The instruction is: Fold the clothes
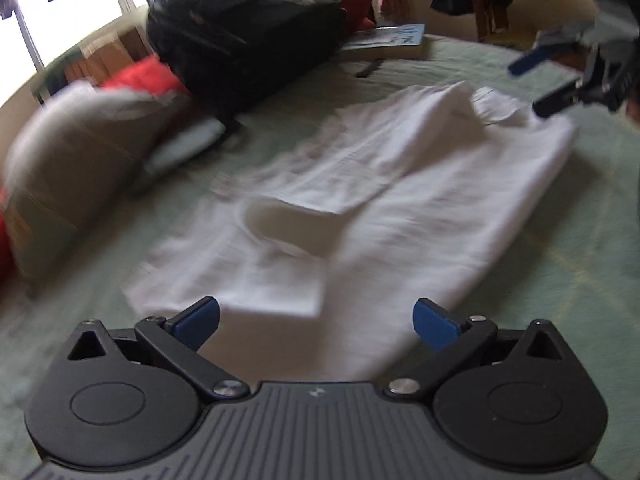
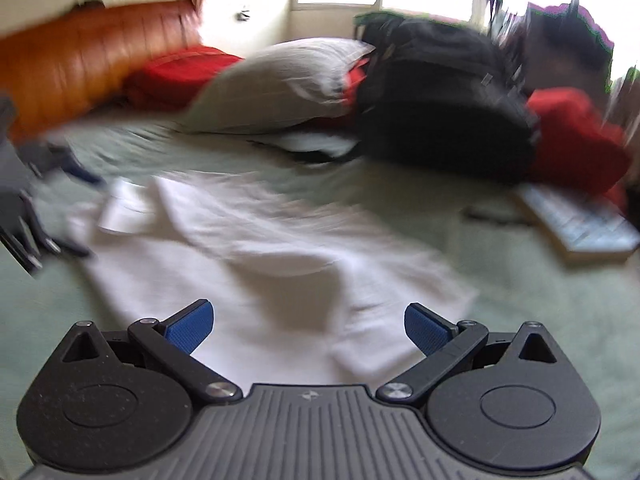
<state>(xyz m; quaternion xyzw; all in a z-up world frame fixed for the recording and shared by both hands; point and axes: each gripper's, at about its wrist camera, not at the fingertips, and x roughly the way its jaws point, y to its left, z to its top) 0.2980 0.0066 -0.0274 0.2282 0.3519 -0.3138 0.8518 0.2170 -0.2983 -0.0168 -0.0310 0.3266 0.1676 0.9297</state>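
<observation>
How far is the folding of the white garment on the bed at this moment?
Partly done: the white garment lies on the green bedsheet with its sides and a sleeve already turned in, making a long strip. In hand: nothing; the left gripper and the right gripper are both open, above opposite ends. Left: probably folding the strip across its length. Blur hides finer creases.

Both wrist views low, near, sharing white garment (image 1: 340, 208).
</observation>
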